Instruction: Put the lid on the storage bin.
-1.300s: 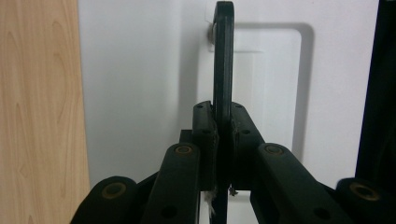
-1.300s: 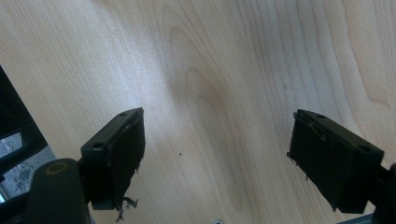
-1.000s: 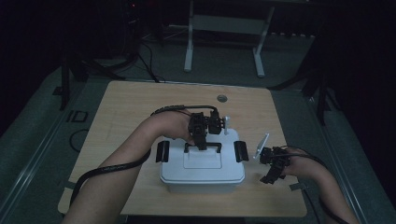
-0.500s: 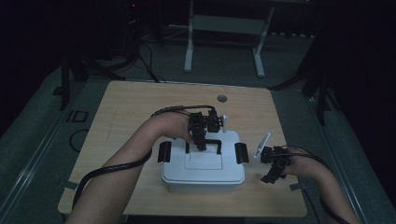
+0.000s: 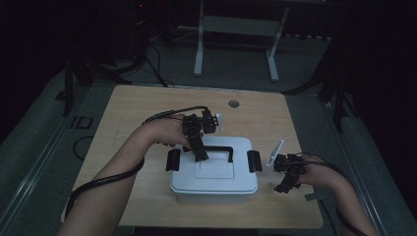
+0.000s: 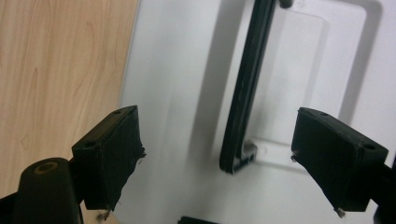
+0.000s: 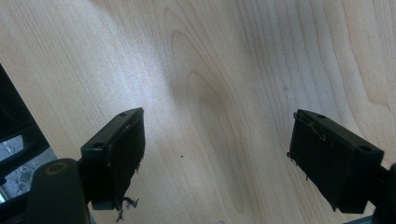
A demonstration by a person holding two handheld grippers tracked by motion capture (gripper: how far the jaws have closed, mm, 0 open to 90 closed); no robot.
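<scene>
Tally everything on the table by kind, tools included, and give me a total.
White storage box with lid: 1
Black carry handle on the lid: 1
Black side latches, left latch and right latch: 2
Hand-held tools, left tool over the lid and right tool over the bare table: 2
Total: 6

My table [image 5: 137, 105] is light wood with a round hole [image 5: 234, 103] near its far edge. A white box [image 5: 214, 178] sits on its near half.
</scene>
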